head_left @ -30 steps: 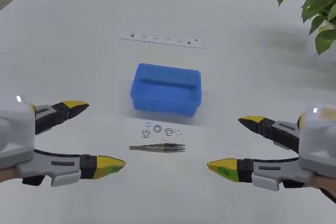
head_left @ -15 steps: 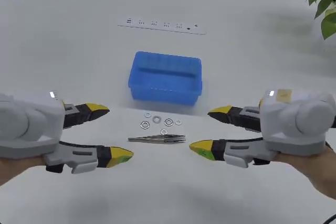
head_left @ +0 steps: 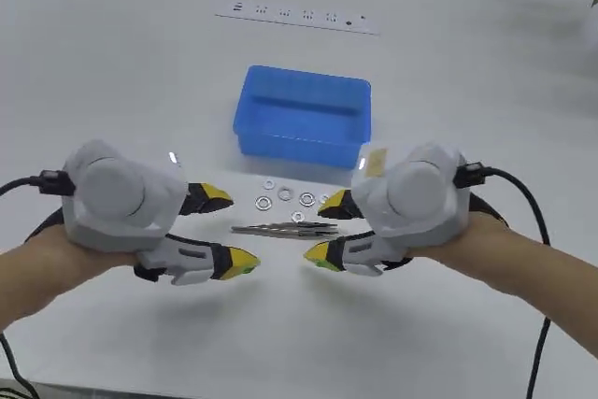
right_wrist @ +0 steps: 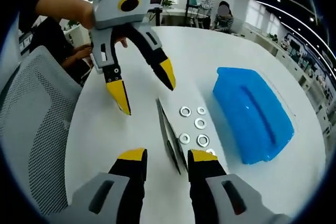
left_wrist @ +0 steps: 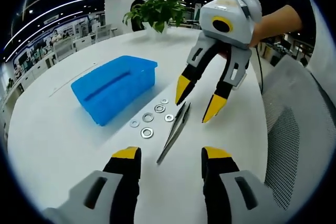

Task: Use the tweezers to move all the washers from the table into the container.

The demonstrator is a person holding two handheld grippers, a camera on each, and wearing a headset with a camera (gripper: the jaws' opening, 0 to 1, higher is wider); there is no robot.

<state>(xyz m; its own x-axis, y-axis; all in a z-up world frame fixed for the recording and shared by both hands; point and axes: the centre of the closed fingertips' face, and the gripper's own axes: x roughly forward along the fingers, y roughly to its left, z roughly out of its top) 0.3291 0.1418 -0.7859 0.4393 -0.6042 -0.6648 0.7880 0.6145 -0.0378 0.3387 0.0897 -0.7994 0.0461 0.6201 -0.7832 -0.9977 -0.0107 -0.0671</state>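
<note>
Between left gripper (head_left: 237,230) and right gripper (head_left: 320,229) (both spread wide, empty): tweezers (head_left: 280,229), washers (head_left: 285,195) just beyond.

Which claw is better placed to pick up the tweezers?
Right, narrowly. Both are open at either end of the thin metal tweezers, but these reach deeper between the jaws of the right claw than the left claw.

Power strip (head_left: 297,17), plant (left_wrist: 156,12), mesh chair (right_wrist: 31,129)

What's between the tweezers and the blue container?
The washers, lying loose on the table between tweezers and container; clearest in the head view.
</note>
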